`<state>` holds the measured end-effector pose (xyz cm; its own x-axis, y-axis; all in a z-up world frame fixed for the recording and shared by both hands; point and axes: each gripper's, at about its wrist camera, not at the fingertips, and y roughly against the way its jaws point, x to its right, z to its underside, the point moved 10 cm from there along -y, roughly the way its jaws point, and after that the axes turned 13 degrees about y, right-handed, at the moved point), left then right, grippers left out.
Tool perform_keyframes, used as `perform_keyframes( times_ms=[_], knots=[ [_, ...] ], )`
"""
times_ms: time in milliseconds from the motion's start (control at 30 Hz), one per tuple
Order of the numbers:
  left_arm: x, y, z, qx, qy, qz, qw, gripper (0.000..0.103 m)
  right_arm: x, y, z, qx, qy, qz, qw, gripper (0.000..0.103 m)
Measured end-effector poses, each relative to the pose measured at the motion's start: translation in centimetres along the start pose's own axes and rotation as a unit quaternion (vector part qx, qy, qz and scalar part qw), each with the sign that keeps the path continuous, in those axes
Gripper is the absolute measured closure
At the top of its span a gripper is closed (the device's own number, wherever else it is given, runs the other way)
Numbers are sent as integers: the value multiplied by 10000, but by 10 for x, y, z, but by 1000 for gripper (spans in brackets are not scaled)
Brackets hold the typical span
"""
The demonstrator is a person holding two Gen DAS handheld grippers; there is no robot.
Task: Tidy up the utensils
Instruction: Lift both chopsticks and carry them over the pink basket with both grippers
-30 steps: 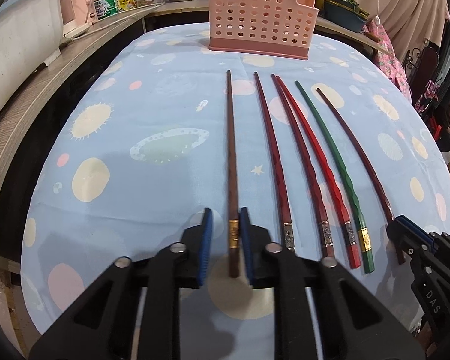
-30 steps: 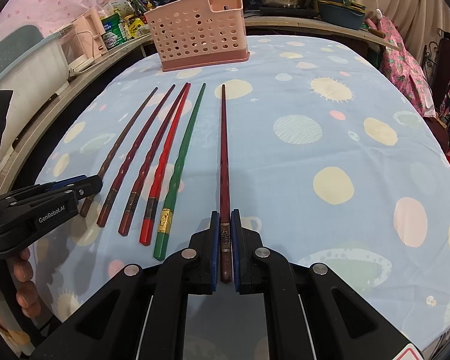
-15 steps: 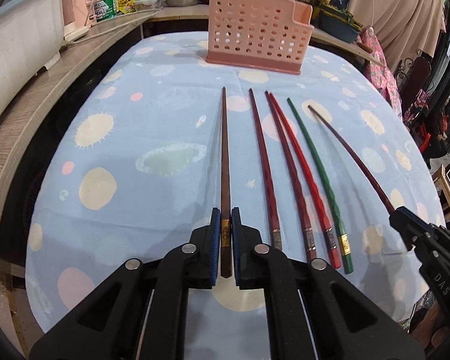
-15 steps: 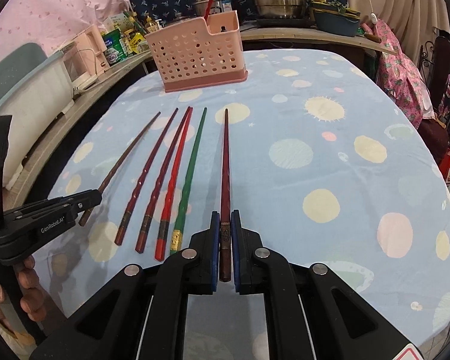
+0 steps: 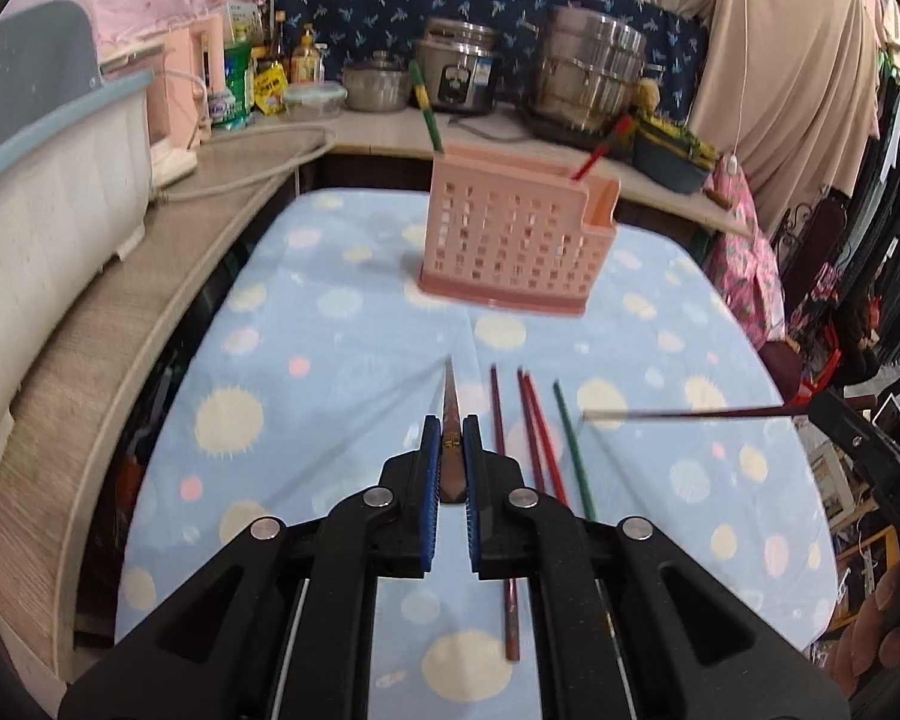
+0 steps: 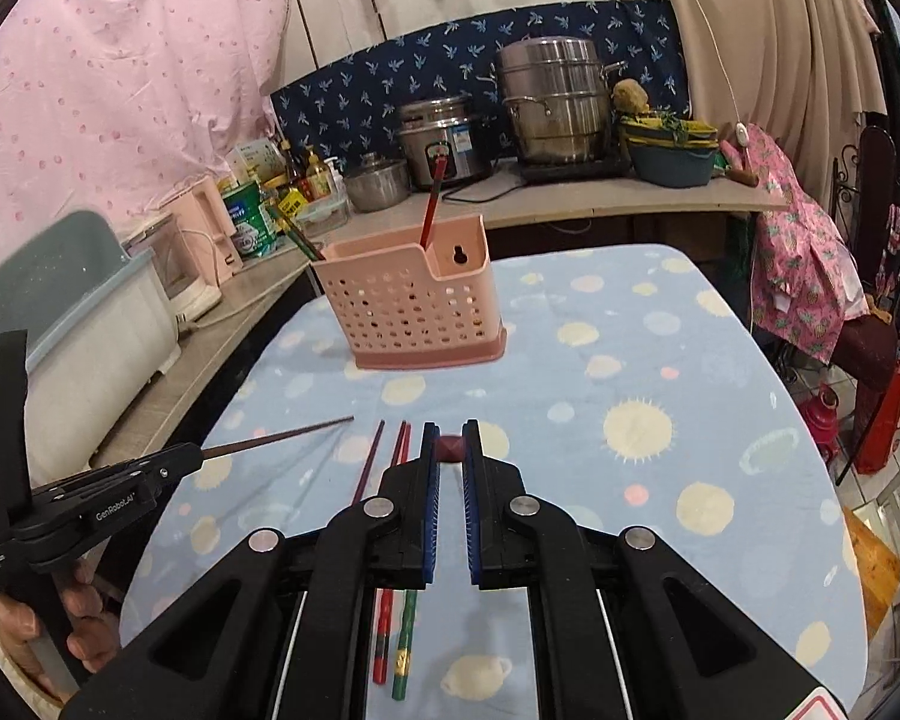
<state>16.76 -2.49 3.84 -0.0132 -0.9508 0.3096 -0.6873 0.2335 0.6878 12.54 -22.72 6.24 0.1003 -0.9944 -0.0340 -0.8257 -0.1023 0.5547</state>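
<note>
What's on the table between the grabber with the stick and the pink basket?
Just bare spotted cloth, seen from the left wrist, between the left gripper and the basket.

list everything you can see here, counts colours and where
chopsticks on cloth: four; dark red, two red, green; side by side on the blue tablecloth
held chopsticks: two; brown in left gripper, dark red in right gripper
utensil holder: one, pink, far end of table, a red and a green chopstick inside
steel pots: several, silver, back counter
bin: one, white, left counter
left gripper: black, blue pads, shut
right gripper: same, shut
</note>
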Motion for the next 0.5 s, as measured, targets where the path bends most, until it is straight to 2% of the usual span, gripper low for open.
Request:
perform_keyframes(
  times_ms=[300, 500],
  knots=[
    [20, 4, -85, 502, 132, 162, 9985, 96, 17, -12, -58, 363, -253, -16, 9990, 96],
    [29, 10, -133, 771, 294, 332, 9960, 96, 25, -16, -109, 736, -428, -139, 9963, 96]
  ],
)
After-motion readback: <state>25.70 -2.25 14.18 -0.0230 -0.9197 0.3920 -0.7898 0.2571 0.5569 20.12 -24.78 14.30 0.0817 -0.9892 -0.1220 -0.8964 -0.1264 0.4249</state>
